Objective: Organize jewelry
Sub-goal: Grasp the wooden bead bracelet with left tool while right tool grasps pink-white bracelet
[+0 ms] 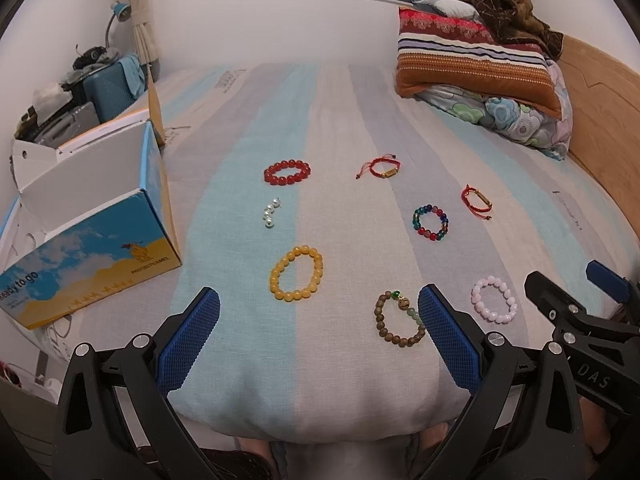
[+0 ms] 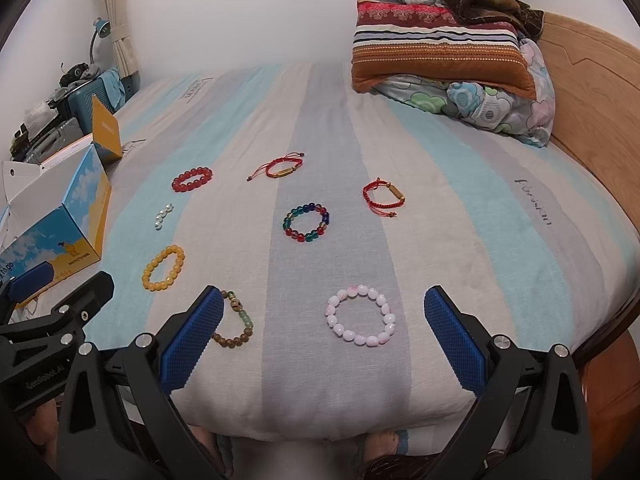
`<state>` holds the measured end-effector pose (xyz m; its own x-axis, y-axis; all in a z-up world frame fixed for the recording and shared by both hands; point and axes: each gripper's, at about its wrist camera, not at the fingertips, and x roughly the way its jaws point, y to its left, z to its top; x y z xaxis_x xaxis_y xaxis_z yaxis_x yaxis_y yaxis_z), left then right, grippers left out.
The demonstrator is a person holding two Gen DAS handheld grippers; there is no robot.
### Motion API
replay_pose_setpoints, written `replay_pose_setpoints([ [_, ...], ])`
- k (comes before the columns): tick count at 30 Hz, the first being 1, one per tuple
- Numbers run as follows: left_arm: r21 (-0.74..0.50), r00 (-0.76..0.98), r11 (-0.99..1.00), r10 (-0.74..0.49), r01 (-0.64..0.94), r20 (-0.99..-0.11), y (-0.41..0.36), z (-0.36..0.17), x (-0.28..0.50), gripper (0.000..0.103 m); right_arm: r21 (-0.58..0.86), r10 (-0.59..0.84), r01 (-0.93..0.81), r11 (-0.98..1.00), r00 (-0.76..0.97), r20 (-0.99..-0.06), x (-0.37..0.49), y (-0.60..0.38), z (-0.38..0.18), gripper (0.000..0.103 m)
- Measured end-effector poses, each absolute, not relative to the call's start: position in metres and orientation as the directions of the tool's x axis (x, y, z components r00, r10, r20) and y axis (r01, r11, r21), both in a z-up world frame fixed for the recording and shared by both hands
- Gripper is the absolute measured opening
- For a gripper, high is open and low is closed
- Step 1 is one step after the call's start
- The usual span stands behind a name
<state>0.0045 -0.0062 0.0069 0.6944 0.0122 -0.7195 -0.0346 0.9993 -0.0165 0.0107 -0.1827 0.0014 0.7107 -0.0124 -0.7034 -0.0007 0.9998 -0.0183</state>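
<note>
Nothing is picked up yet: with your left gripper and right gripper both spread and empty, you'll likely start on the pink bracelet at 12 o'clock between the right fingers, bound for the box.

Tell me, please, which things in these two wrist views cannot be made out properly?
- Open box: its inside is hidden by its own walls in both views.
- Brown bead bracelet: the right gripper's left finger covers part of it; in the left wrist view the left gripper's finger hides part.
- White bead string: too small to tell whether it is a closed loop.
- Clutter beyond the box: blurred, cut by the edge.
</note>
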Motion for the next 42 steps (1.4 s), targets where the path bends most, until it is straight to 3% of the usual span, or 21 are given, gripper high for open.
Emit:
replay_pose_setpoints([
  [16,-0.020,0.531,0.998,-0.044,0.052,-0.846,-0.069,-0.076,0.062,0.097,-0.002,-0.004,0.005,1.000,0.482,-0.876,0.092,-0.244,-0.081,0.096],
  [22,0.000,0.478,0.998,-0.029,0.062,-0.878,-0.084,-0.104,0.077,0.097,0.017,0.004,0.030,0.999,0.392,-0.920,0.108,-0.255,-0.111,0.084],
  [24,-0.003,0.455,0.998,-0.028,0.056,-0.890,-0.084,-0.112,0.081,0.097,0.028,0.012,0.038,0.999,0.360,-0.933,0.109,-0.259,-0.117,0.070],
  [26,0.012,0.449,0.998,-0.015,0.057,-0.893,-0.086,-0.117,0.082,0.096,0.013,-0.003,0.044,0.999,0.351,-0.936,0.108,-0.260,-0.117,0.063],
  [29,0.029,0.459,0.998,-0.001,0.059,-0.889,-0.087,-0.115,0.080,0.084,0.006,-0.011,0.048,0.999,0.351,-0.936,0.106,-0.261,-0.115,0.044],
  [33,0.004,0.463,0.998,-0.022,0.055,-0.886,-0.079,-0.111,0.078,0.048,0.004,-0.022,0.075,0.997,0.347,-0.938,0.104,-0.265,-0.115,0.020],
  [37,-0.045,0.446,0.997,-0.070,0.065,-0.893,-0.069,-0.108,0.079,0.014,0.003,-0.029,0.087,0.996,0.354,-0.935,0.102,-0.267,-0.112,0.012],
  [39,-0.061,0.443,0.996,-0.084,0.067,-0.893,-0.065,-0.107,0.079,0.008,0.007,-0.026,0.090,0.996,0.364,-0.931,0.102,-0.268,-0.110,0.012],
  [42,-0.081,0.443,0.994,-0.107,0.077,-0.890,-0.062,-0.104,0.079,0.007,0.034,-0.004,0.088,0.996,0.394,-0.919,0.100,-0.269,-0.104,0.012],
])
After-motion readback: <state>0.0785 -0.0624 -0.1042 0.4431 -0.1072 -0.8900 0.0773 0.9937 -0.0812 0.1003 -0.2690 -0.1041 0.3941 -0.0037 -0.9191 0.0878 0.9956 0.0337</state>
